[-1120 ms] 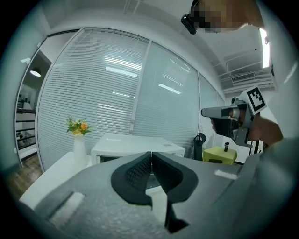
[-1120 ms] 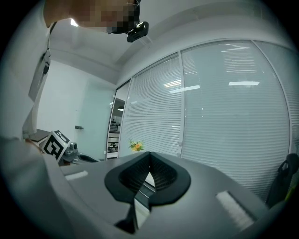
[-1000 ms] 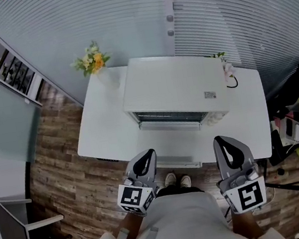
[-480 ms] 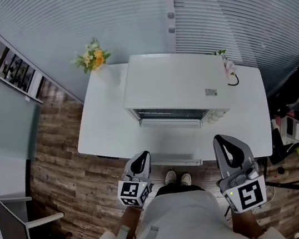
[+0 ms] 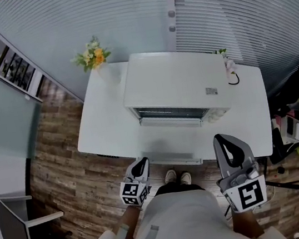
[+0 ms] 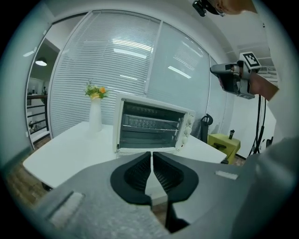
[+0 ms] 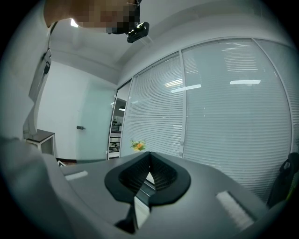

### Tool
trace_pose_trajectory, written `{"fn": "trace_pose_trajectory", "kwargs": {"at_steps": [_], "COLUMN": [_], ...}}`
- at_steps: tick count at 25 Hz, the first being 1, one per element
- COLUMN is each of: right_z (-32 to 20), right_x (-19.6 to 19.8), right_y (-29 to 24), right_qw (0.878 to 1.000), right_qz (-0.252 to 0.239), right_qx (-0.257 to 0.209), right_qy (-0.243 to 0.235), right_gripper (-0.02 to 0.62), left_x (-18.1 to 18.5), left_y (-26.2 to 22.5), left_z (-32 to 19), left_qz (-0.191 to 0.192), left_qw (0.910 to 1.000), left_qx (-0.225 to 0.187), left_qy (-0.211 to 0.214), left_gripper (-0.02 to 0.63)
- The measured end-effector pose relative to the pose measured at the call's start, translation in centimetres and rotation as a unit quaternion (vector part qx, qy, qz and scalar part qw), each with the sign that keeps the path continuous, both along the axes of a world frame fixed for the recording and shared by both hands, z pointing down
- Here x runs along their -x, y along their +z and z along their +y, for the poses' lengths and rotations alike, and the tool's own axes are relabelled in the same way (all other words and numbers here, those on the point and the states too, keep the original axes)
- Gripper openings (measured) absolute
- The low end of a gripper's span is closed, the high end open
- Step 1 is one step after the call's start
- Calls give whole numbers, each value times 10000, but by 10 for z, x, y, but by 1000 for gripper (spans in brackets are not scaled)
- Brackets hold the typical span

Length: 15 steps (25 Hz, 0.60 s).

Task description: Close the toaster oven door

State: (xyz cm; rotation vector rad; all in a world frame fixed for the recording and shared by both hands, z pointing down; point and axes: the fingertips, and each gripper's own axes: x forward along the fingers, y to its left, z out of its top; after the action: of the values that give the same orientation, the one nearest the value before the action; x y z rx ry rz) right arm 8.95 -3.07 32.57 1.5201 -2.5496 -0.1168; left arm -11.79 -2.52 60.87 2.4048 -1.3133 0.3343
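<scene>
Found toaster oven [image 5: 175, 86] mid-counter [image 5: 106, 129], door [image 5: 169, 121] dropped open toward the near edge. Logged left tool [image 6: 152, 158] just opening to a thin slit, nothing between the jaws; right tool [image 7: 149, 158] pinched closed, empty. Placed both by the counter's near edge, apart from the door.

Judged risks:
- clipping the counter edge if lifting the low left tool straight up
- slipping off the door lip with a narrow tip (smooth metal, probably)
- shoving the light oven back toward the vase [image 5: 94, 58] on a hard slam

Counted: one oven, one door, one counter, two tools, one vase of yellow flowers, one smaller flower piece [image 5: 225, 64] back right.
</scene>
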Motion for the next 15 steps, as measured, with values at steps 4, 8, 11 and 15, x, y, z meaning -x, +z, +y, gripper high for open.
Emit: {"fn": "trace_pose_trajectory", "kwargs": {"at_steps": [4,8,11,15], "right_z": [-1,-2,-3,-4], "right_x": [-1,0,3,4], "right_y": [2,1,-2,-3], "right_qw": [10000,10000,10000,10000], "right_qz": [-38,35,30,43], "right_qx": [50,9,-19,-46], "right_qy": [25,-19,-27,-54], "right_gripper": [3,3,5,4], "left_x": [7,14,21,27], "left_y": [26,46,64,84], "left_z": [9,18,25,34], "left_qz": [-86,-162,-162,-246], "left_qw": [9999,9995,9989,9977], "left_qx": [108,269,434,629], "left_qy": [-13,-1,-21,-29], "left_gripper": [28,34,40,52]}}
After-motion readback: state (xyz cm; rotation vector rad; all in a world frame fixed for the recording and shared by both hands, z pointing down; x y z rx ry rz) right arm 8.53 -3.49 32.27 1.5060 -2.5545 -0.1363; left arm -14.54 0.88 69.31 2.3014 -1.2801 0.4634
